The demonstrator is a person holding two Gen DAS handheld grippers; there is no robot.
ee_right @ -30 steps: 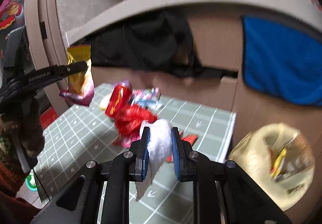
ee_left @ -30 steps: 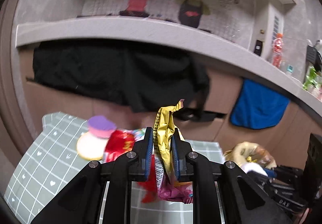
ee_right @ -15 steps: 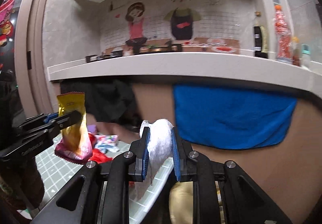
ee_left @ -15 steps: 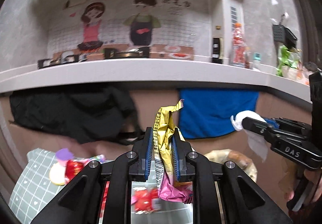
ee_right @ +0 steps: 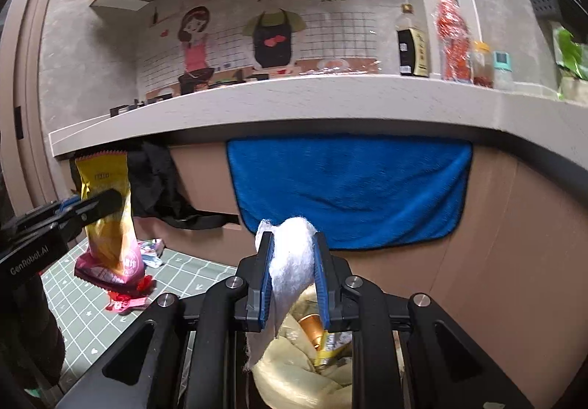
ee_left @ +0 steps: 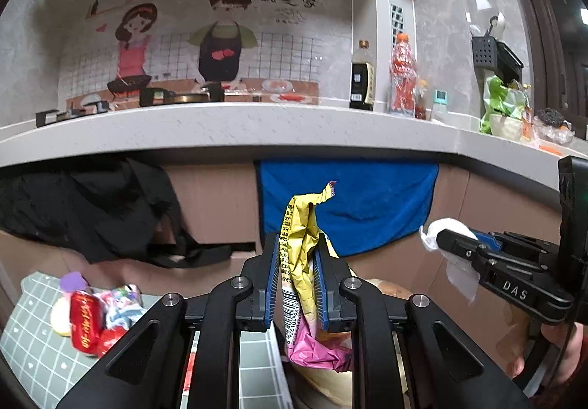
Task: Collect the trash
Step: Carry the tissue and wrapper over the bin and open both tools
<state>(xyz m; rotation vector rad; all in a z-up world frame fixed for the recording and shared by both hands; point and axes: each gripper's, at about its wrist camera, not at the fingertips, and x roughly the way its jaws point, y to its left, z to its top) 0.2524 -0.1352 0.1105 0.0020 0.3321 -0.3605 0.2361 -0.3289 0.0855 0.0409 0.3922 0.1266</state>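
Note:
My left gripper (ee_left: pixel 296 284) is shut on a crumpled yellow and pink snack wrapper (ee_left: pixel 301 262), held upright in the air; it also shows in the right wrist view (ee_right: pixel 108 221). My right gripper (ee_right: pixel 292 280) is shut on a white tissue (ee_right: pixel 292 258), held just above a pale yellow trash bag (ee_right: pixel 301 368) with wrappers inside. The right gripper and tissue (ee_left: pixel 446 251) show at the right of the left wrist view. More wrappers (ee_left: pixel 97 313) lie on the green grid mat (ee_left: pixel 33 357) at the lower left.
A grey countertop (ee_left: pixel 257 126) runs across above, with bottles (ee_left: pixel 400 74) on it. A blue towel (ee_right: pixel 349 188) and a black cloth (ee_left: pixel 92 210) hang on the brown cabinet front. A red wrapper (ee_right: pixel 125 298) lies on the mat.
Both grippers have swung right and tilted up, away from the mat and over the trash bag. Each still holds its piece of trash.

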